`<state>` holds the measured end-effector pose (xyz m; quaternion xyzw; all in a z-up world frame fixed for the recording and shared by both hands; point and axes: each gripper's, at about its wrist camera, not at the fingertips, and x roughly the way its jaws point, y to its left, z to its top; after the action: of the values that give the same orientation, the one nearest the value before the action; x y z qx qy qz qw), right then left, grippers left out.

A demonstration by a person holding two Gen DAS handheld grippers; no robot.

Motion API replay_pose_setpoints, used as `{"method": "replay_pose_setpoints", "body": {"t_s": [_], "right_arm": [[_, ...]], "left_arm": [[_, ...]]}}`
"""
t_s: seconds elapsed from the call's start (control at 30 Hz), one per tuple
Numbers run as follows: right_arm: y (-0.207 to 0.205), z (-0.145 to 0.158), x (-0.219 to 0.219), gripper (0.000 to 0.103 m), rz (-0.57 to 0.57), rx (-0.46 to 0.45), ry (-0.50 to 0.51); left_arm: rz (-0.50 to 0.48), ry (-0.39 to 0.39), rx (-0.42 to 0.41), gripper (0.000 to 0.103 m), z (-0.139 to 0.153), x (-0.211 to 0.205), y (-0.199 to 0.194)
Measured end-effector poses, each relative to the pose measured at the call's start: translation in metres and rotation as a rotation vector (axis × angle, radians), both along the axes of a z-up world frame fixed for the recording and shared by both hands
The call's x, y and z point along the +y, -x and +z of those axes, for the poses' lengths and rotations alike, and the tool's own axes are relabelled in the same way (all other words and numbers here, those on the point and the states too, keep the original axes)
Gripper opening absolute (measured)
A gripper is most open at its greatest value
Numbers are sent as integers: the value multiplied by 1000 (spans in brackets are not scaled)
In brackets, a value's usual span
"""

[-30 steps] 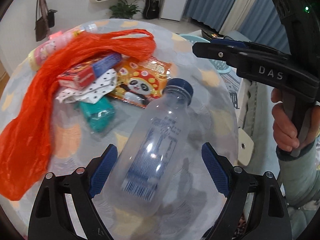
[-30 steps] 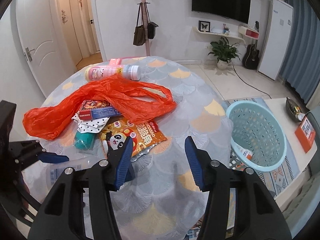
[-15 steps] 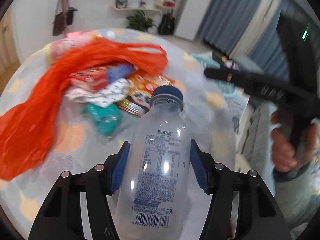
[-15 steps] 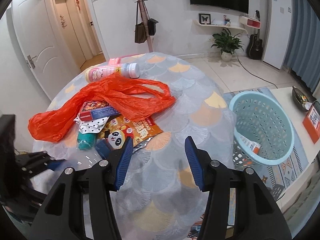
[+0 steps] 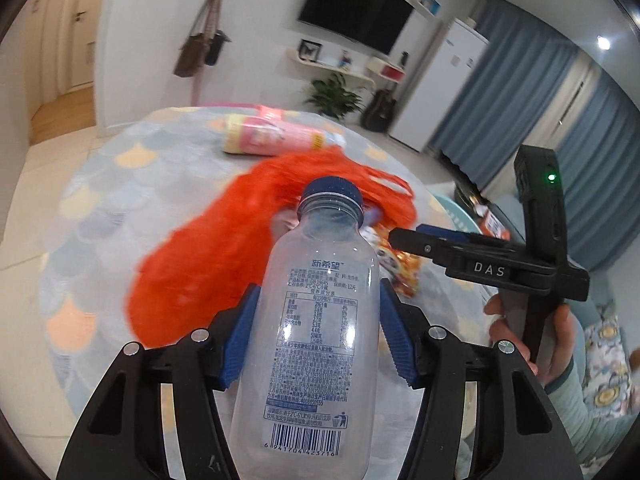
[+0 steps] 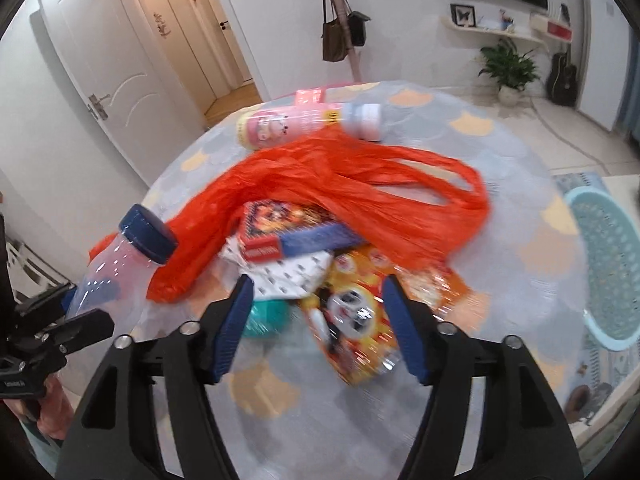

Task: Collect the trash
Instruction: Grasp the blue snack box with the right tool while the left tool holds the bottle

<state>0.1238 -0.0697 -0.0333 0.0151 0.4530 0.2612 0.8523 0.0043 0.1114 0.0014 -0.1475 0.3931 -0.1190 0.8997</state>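
My left gripper [image 5: 318, 336] is shut on a clear plastic bottle [image 5: 316, 320] with a blue cap and holds it upright above the round table; the bottle also shows at the left of the right wrist view [image 6: 120, 264]. My right gripper [image 6: 318, 320] is open and empty, hovering over the panda snack packet [image 6: 356, 320] and a teal wrapper [image 6: 266, 316]. An orange plastic bag [image 6: 352, 196], a red and blue box [image 6: 288, 228] and a pink bottle [image 6: 304, 124] lie on the table.
A light blue laundry-style basket [image 6: 608, 264] stands on the floor to the right of the table [image 6: 500, 148]. A coat stand with bags [image 6: 340, 32] and a door are behind. The right gripper shows at the right of the left wrist view [image 5: 500, 268].
My left gripper closed on the bottle and lifted it upright off the table. My right gripper moved forward over the snack packet, still open.
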Motion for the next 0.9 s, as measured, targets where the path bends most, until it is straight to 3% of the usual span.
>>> {"method": "replay_pose_setpoints", "body": {"t_s": [0.23, 0.33, 0.67, 0.73, 0.77, 0.87, 0.9], "right_arm": [[-26, -11, 27, 75, -21, 94, -43], [-38, -13, 30, 83, -68, 106, -45], [-67, -26, 48, 83, -125, 131, -25], [-69, -26, 51, 73, -128, 119, 1], [-69, -24, 52, 60, -133, 106, 9], [-68, -17, 53, 39, -129, 77, 1], [-68, -15, 54, 37, -126, 69, 4]], "left_arm": [[25, 19, 1, 57, -2, 17, -6], [25, 32, 6, 57, -4, 20, -5], [21, 46, 17, 57, -11, 26, -8], [22, 44, 20, 57, -11, 25, -7], [22, 43, 20, 57, -11, 25, -7], [25, 48, 20, 57, -9, 26, -6], [28, 49, 20, 57, -9, 26, -5]]}}
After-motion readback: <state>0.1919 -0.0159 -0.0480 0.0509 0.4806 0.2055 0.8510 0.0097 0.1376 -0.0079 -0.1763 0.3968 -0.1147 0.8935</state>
